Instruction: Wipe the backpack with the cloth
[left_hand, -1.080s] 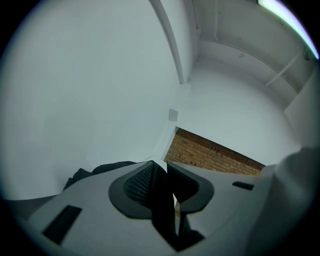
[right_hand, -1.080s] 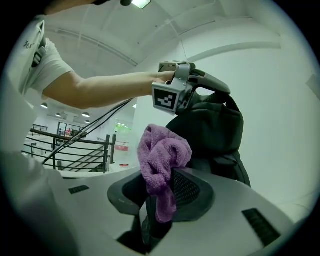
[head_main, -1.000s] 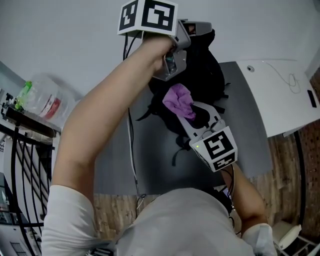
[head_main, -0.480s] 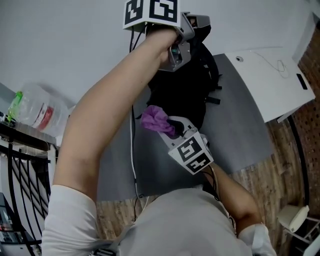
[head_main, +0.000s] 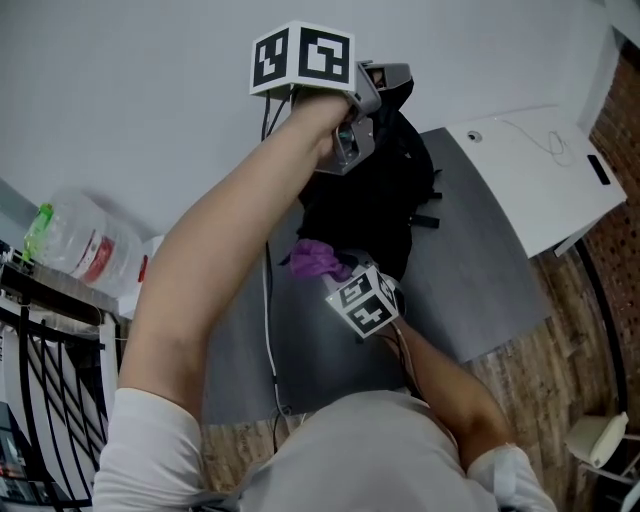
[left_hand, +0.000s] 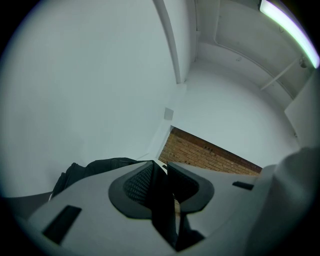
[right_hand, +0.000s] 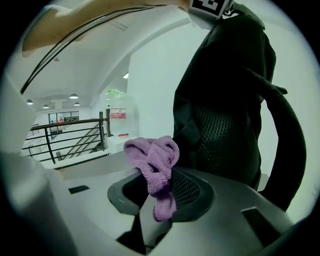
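left hand-held gripper (left_hand: 162, 186) clenched on top strap of backpack (head_main: 378, 195), upright on desk (head_main: 480, 260) | right hand-held gripper (right_hand: 159, 197) grasping cloth (right_hand: 152, 157) just beside backpack's lower side | risk: thin strap slips, backpack topples; wiping drag tugs the cloth free

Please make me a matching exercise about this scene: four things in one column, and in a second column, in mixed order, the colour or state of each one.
Things:
1. backpack
2. cloth
3. left gripper
4. mat

Colour or state:
a. grey, lying flat underneath
b. purple, pinched in the right gripper
c. shut on the backpack's top
d. black, held upright

Pairs: 1-d, 2-b, 3-c, 4-a.
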